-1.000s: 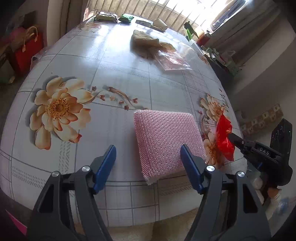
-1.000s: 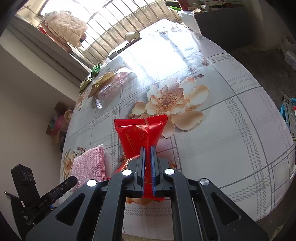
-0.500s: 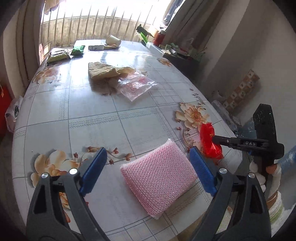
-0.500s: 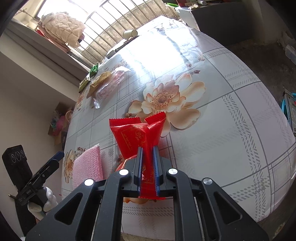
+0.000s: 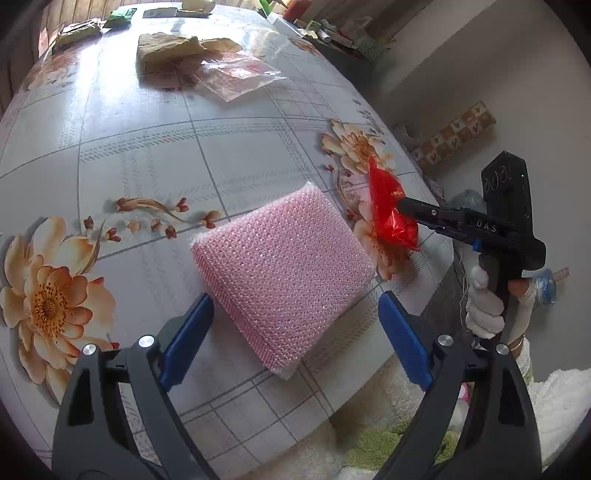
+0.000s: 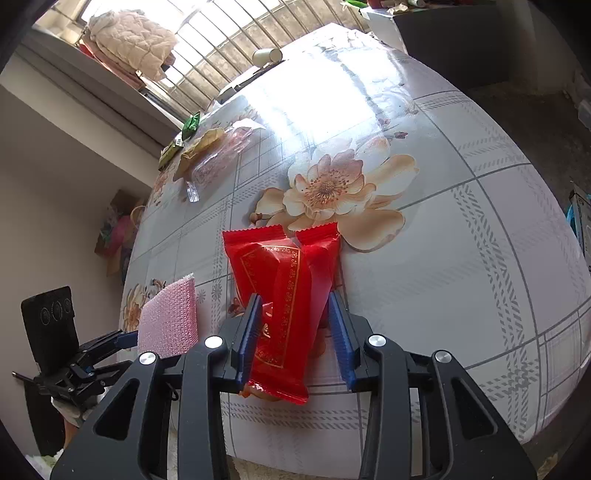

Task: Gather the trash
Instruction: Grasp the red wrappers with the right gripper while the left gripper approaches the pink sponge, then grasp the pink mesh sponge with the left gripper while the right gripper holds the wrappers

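A pink bubble-wrap pad [image 5: 284,266] lies near the front edge of the flower-patterned table [image 5: 147,147]. My left gripper [image 5: 295,299] hangs just over its near corner, jaws wide open and not touching it. A red snack wrapper [image 6: 284,273] lies between the blue pads of my right gripper [image 6: 294,299], whose jaws are opening; the pads stand off the wrapper's sides. In the left wrist view the red wrapper [image 5: 388,210] tilts up at the tip of the right gripper [image 5: 402,203]. The pink pad [image 6: 170,321] and the left gripper [image 6: 125,338] show at the right wrist view's lower left.
Crumpled brown paper [image 5: 173,44], a clear plastic bag [image 5: 236,74] and green packets [image 5: 122,16] lie at the table's far end, with a paper cup [image 6: 266,55] by the window. A gloved hand [image 5: 484,306] holds the right gripper beyond the table edge.
The right gripper's jaws parted from the red wrapper, which spread out flat. The left gripper opened wider, rolled and shifted, so the pink pad now sits between its fingers.
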The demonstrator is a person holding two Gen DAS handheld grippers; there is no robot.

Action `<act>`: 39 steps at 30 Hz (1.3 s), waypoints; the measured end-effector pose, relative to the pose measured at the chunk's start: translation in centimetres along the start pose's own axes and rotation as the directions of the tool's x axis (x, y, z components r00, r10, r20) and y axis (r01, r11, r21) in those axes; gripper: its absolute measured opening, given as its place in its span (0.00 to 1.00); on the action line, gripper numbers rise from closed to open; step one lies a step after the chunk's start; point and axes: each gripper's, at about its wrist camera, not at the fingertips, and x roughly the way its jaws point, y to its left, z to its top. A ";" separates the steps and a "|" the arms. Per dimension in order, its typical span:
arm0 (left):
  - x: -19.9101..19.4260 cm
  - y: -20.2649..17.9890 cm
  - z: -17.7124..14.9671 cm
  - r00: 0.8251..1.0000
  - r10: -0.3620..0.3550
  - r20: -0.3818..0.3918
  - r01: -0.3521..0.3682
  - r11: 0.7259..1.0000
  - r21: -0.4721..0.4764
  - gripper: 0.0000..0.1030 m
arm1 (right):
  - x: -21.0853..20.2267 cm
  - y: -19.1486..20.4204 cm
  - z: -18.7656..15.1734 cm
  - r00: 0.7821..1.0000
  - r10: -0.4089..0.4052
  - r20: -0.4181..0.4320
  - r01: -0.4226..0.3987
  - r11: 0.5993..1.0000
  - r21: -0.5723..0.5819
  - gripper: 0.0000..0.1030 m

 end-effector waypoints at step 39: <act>1.3 -5.3 -0.6 0.979 0.180 0.095 -0.186 0.981 0.057 0.85 | -1.3 1.0 -0.6 0.999 -0.022 0.031 0.022 1.000 -0.007 0.60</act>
